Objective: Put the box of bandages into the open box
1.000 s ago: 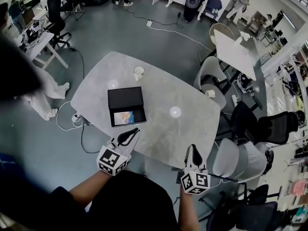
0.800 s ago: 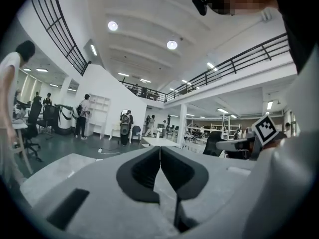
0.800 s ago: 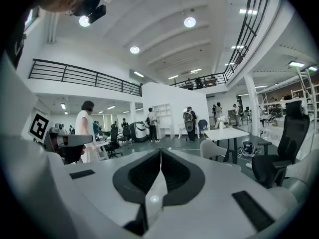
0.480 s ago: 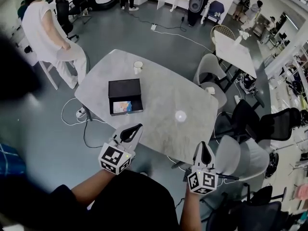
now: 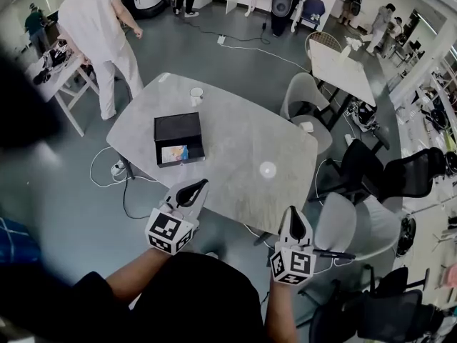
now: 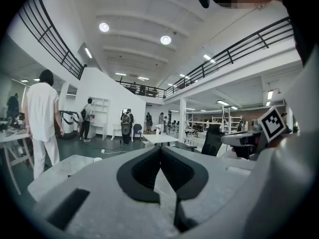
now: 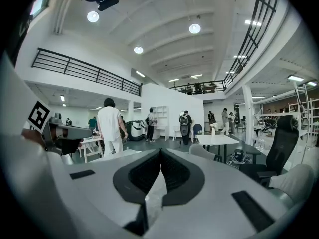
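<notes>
now | bandage box (image 5: 174,153) flat in open box (image 5: 178,126) | long axis left-right

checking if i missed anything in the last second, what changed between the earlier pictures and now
Nothing was grasped or released. The person in white moved along the left side of the table toward its far end. Unchanged: left tongs and right tongs shut and empty by the near edge, bandage box inside the open black box, cup beyond it.

White left gripper (image 5: 197,186) and right gripper (image 5: 293,213), black jaws, square-marker cubes (image 5: 169,232), dark sleeves (image 5: 75,299)
</notes>
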The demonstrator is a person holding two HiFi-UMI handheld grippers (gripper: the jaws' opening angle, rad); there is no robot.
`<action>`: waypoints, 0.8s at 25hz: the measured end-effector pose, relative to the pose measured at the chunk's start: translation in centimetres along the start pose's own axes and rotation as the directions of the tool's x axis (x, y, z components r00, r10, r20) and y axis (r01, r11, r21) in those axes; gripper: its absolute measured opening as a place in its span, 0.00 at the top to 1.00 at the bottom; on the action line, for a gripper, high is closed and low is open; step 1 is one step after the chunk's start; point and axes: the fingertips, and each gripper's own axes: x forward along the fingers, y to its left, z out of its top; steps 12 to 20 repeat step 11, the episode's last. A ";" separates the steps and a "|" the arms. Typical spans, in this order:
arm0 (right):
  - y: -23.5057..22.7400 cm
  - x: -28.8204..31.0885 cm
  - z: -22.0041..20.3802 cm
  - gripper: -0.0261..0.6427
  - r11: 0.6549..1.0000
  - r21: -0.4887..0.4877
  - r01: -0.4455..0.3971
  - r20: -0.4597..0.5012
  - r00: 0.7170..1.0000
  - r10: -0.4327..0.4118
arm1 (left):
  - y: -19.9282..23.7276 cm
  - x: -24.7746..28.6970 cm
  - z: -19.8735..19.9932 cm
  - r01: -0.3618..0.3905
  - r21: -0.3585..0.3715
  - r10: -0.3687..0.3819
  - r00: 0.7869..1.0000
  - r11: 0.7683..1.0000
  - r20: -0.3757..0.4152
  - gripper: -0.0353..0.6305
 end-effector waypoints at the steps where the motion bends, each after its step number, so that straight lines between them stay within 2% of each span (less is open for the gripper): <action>1: -0.2 -0.1 0.1 0.94 1.000 -0.004 0.004 -0.002 1.000 -0.004 | -0.1 0.1 0.1 -0.002 0.000 0.002 1.000 1.000 0.001 0.92; 20: 0.0 -0.3 -0.4 0.94 1.000 -0.014 -0.018 -0.015 1.000 0.017 | -1.6 1.4 0.7 0.027 0.012 -0.027 1.000 1.000 0.011 0.92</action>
